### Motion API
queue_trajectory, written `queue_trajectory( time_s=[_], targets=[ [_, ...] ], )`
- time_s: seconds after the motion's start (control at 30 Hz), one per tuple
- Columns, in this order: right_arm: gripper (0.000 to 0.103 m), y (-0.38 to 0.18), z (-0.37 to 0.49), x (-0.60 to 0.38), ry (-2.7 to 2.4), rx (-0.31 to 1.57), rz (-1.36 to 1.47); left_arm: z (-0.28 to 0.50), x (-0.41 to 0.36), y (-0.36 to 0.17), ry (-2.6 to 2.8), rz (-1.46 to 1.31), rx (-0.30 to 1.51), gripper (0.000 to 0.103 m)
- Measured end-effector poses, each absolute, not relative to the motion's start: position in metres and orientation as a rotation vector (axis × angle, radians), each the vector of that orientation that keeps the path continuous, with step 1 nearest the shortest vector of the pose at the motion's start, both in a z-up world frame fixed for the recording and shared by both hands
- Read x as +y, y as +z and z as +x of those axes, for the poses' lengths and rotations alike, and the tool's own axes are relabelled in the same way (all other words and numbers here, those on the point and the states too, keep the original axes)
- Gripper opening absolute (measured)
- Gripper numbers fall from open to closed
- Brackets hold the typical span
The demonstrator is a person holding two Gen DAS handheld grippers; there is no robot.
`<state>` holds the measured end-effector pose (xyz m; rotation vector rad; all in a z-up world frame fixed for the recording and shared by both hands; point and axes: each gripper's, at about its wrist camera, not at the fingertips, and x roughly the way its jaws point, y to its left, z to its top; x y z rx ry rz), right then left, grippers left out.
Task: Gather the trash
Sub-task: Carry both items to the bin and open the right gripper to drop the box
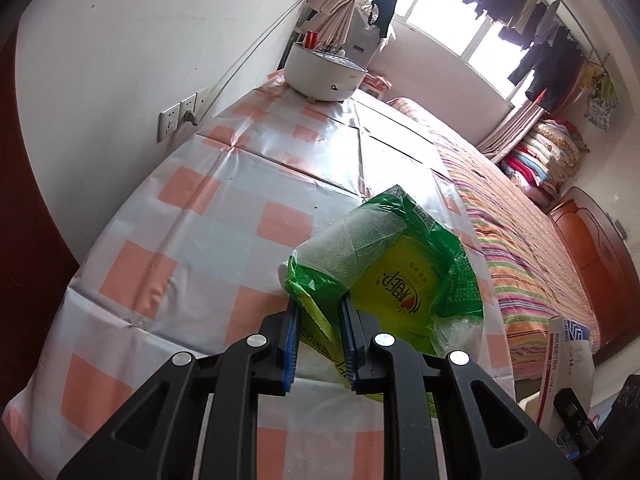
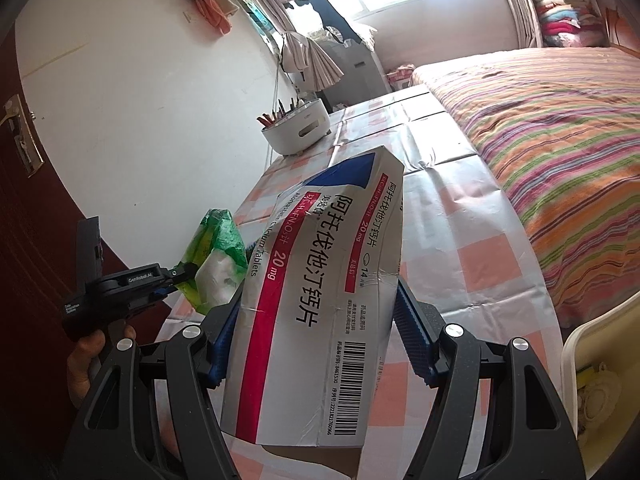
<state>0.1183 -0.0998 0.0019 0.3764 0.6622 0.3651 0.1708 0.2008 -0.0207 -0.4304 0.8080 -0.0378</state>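
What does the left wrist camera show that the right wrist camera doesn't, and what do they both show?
Only the left wrist view shows the wall sockets and the left gripper from behind, shut on the green wrapper. Only the right wrist view shows the door latch and the right gripper shut on the medicine box. Both show the checked tablecloth, white pot and striped bed.

Glossy crinkled plastic wrapper (image 1: 400,276), creased cardboard medicine box (image 2: 320,300), shiny plastic tablecloth (image 1: 200,208)

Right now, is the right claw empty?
No, the right claw is clamped on a white medicine box with a red stripe and barcode.
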Motion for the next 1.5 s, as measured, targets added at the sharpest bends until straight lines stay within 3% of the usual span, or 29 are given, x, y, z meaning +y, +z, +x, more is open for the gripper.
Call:
queue_trajectory(
  time_s=[0.4, 1.0, 1.27, 1.5],
  targets=[
    [0.066, 0.003, 0.111, -0.131, 0.31, 0.644, 0.381, 0.156, 0.146, -0.019, -0.191, -0.386, 0.815, 0.018],
    [0.067, 0.001, 0.062, -0.255, 0.041, 0.566, 0.386, 0.131, 0.049, -0.011, -0.407, -0.307, 0.82, 0.018],
    [0.069, -0.023, 0.042, -0.323, -0.131, 0.588, 0.424, 0.112, -0.006, -0.007, -0.501, -0.227, 0.811, 0.018],
    [0.073, -0.038, 0.047, -0.326, -0.172, 0.637, 0.463, 0.101, -0.041, -0.001, -0.551, -0.171, 0.79, 0.018]
  ],
)
